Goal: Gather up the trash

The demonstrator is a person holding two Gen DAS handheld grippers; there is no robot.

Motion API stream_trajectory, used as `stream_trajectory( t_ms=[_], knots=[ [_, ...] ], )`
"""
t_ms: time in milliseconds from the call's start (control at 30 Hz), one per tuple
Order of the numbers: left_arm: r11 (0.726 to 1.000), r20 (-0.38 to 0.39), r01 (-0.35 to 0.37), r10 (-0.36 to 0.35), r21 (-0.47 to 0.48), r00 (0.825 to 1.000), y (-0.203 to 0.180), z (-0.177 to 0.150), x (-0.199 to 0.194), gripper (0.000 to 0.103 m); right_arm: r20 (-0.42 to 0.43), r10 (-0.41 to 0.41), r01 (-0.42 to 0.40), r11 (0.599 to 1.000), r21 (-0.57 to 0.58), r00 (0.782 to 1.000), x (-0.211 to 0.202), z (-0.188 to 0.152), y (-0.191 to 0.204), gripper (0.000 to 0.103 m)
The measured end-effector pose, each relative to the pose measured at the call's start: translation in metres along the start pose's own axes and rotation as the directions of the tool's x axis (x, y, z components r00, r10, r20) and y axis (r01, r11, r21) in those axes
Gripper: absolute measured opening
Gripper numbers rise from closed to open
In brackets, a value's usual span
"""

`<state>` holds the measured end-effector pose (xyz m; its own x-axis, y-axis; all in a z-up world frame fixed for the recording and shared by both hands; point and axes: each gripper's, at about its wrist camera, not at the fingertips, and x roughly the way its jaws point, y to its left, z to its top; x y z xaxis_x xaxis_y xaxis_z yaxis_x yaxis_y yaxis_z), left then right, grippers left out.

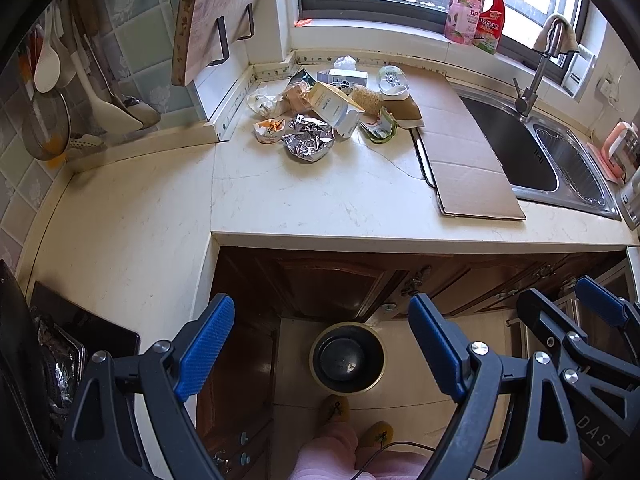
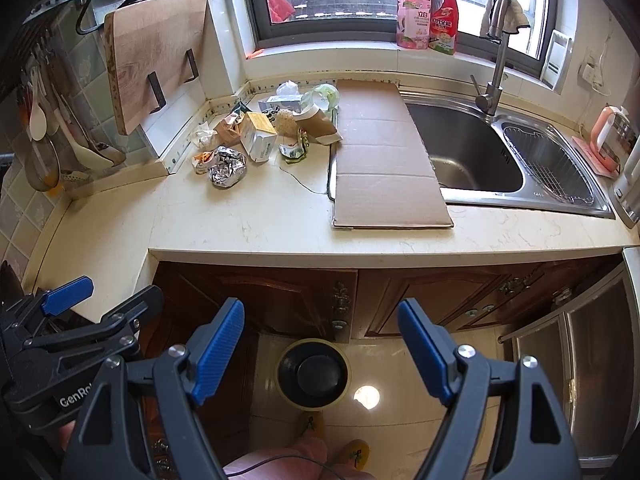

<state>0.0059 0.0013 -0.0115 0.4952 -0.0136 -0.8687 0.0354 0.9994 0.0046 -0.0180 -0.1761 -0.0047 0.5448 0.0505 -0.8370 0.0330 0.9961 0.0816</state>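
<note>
**Both grippers empty, rubbish waiting in the far corner**

I hold both tools back from the cream stone countertop (image 2: 280, 216), above the floor. My left gripper (image 1: 320, 344) has its blue-padded jaws standing wide apart with nothing between them; my right gripper (image 2: 320, 348) is the same, spread and empty.

The rubbish sits well away from me, heaped in the back corner of the counter under the window: a crumpled ball of silver foil (image 1: 308, 142) at the front, a pale rectangular carton lying on its side (image 1: 334, 106) just behind it, a torn green-and-white wrapper (image 1: 380, 128) to its right, and crushed paper scraps beside the wall. The round black bin with a pale rim (image 1: 347, 358) stands on the tiled floor directly below my jaws, close to the person's yellow slippers.

My worry is the reach. The pieces touch and overlap, so closing on the foil may nudge the carton or drag scraps along. Foil is light and springy; I judge a shallow pinch could let it slip out over the floor before I am above the bin. The flat brown cardboard sheet (image 1: 460, 152) overhanging the steel sink (image 1: 520, 152) could also slide if my right tool brushes it.
</note>
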Motion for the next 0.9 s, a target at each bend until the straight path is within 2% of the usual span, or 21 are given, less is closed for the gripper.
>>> stream_trajectory(
  t_ms=[133,400,733,900],
  knots=[
    [1.000,0.000,-0.004,0.004,0.003,1.000,-0.002,0.000,0.000,0.087,0.000,-0.001,0.001,1.000,0.001,1.000,-0.001,0.001,-0.001,0.080],
    [1.000,0.061,-0.018,0.017,0.009,0.998,-0.003,0.001,-0.012,0.087,0.028,0.005,-0.005,1.000,0.003,1.000,-0.007,0.001,-0.004,0.080],
    [1.000,0.091,-0.020,0.019,0.012,0.996,-0.003,0.007,-0.019,0.087,0.046,0.012,-0.012,1.000,0.004,0.999,-0.012,0.003,-0.004,0.080],
    [1.000,0.108,-0.012,0.009,0.022,0.994,-0.007,0.009,-0.022,0.083,0.062,0.010,-0.010,1.000,0.003,0.998,-0.015,0.004,-0.005,0.080]
  ],
)
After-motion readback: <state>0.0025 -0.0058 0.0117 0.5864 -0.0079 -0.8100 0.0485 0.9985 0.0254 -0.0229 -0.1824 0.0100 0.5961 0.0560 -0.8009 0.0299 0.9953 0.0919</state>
